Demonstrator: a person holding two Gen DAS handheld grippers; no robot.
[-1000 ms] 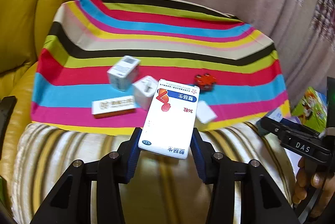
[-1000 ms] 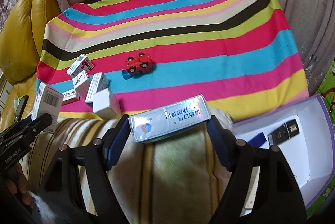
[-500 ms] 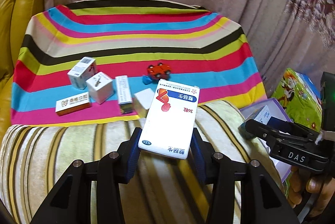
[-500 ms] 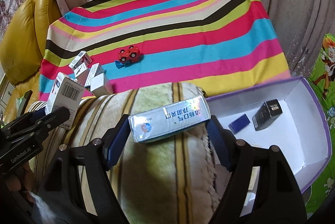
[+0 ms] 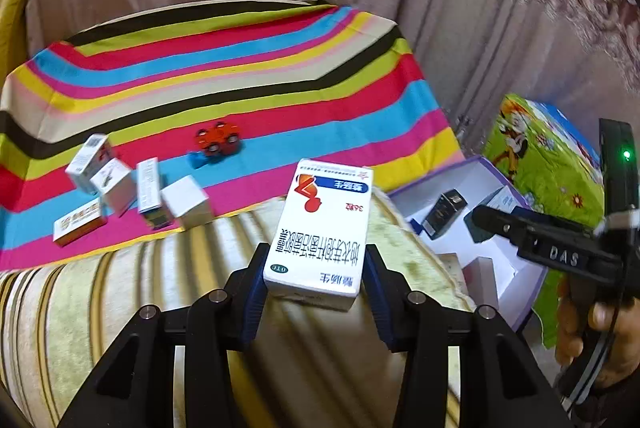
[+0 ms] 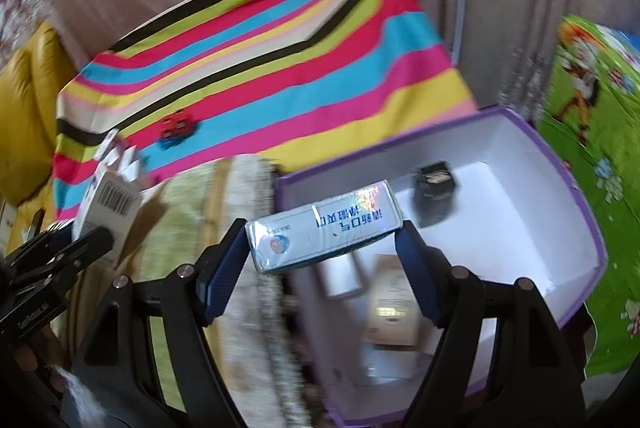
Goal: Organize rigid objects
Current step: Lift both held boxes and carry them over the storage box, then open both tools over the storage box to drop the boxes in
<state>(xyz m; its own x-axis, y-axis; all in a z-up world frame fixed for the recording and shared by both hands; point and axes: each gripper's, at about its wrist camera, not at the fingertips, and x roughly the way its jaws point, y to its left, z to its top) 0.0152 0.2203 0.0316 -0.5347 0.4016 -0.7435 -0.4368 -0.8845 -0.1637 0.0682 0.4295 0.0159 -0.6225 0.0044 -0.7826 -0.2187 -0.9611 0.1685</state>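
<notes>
Two handheld grippers each carry a carton toward an open purple storage box beside a sofa.

The right gripper is clamped on a long silver-blue carton, its long axis lying crosswise between the fingers, and it hangs just above the near left corner of the purple box, which lies directly ahead and below. The left gripper is clamped on an upright white carton over the striped sofa arm; the box lies off to its right. The right hand is judged nearer. More small cartons and a red toy car lie near the front edge of the striped cloth.
</notes>
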